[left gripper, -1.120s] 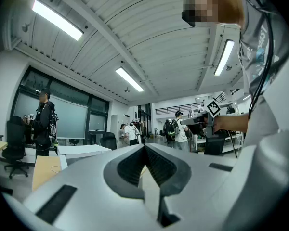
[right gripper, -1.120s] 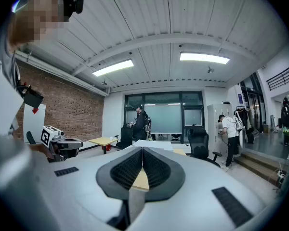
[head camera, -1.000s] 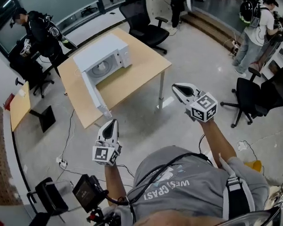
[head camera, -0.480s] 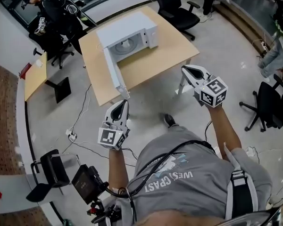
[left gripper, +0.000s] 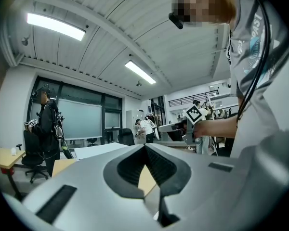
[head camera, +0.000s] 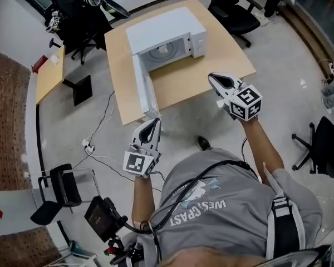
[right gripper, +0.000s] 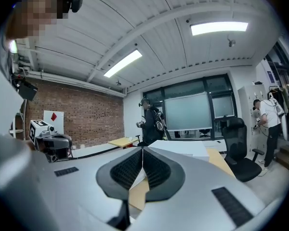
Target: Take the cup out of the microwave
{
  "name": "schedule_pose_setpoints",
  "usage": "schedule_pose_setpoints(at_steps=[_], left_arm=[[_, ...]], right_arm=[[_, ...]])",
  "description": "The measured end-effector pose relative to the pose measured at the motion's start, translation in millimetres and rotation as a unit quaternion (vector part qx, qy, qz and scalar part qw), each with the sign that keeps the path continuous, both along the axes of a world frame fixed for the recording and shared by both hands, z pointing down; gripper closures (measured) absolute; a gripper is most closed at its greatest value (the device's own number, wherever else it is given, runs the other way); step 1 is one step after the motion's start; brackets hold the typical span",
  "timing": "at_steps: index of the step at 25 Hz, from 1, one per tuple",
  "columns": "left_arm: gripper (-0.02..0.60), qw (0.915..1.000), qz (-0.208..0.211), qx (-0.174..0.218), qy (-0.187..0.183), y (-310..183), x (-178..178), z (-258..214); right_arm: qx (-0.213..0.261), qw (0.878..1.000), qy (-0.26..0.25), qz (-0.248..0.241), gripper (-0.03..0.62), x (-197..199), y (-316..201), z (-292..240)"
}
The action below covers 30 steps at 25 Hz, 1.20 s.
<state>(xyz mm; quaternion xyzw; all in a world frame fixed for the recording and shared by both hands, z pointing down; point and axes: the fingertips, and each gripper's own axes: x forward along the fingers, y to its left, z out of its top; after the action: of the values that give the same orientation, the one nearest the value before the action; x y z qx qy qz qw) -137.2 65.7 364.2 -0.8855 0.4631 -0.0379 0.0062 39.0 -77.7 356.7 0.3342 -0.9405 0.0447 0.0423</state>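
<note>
A: Status of the white box-shaped microwave (head camera: 166,29)?
B: It is set on the far half of the light wooden surface (head camera: 211,71). Its white door (head camera: 143,88) is swung wide open toward the near edge, so the cavity is exposed.
A: Cup location?
B: A pale round shape (head camera: 165,50) is seen on the cavity floor. It is too small for the cup to be told apart from a turntable.
A: Left hand-held gripper (head camera: 154,121)?
B: It is held about level, just off the near edge of the surface. Its tip is placed just beside the free end of the door, but contact cannot be confirmed. In the left gripper view the jaws are seen pressed together, with nothing between them.
A: Right hand-held gripper (head camera: 212,78)?
B: It is seen over the near right part of the surface, pointed toward the microwave front and not touching it. In the right gripper view the jaws are closed tip to tip, with nothing gripped.
A: Surroundings?
B: A black office chair (head camera: 234,10) is parked beyond the far right corner. A person in dark clothes (head camera: 72,1) is seen far left, by a second, smaller wooden surface (head camera: 49,74).
</note>
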Motion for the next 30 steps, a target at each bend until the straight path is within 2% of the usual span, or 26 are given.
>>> schedule_pose_setpoints(at_steps=[6,16,20,23,30], left_arm=[[0.538,0.9995,-0.020,0.017,0.019,-50,8,-9],[0.538,0.9975,-0.070,-0.005,0.005,-102,2,-4],[0.538,0.9962,-0.086,-0.007,0.014,-121,0,-4],[0.538,0.9953,-0.095,-0.021,-0.001,-130,-4,3],[0.538,0.9917,-0.122,-0.039,-0.004,-153,-11,11]], right_arm=[[-0.012,0.999,0.006,-0.030,0.583,-16,-71,10],[-0.029,0.997,0.010,-0.073,0.583,-50,-159,27],[-0.037,0.995,0.014,-0.086,0.583,-62,-185,38],[-0.044,0.994,0.021,-0.095,0.583,-70,-203,47],[-0.059,0.992,0.038,-0.106,0.583,-90,-250,80]])
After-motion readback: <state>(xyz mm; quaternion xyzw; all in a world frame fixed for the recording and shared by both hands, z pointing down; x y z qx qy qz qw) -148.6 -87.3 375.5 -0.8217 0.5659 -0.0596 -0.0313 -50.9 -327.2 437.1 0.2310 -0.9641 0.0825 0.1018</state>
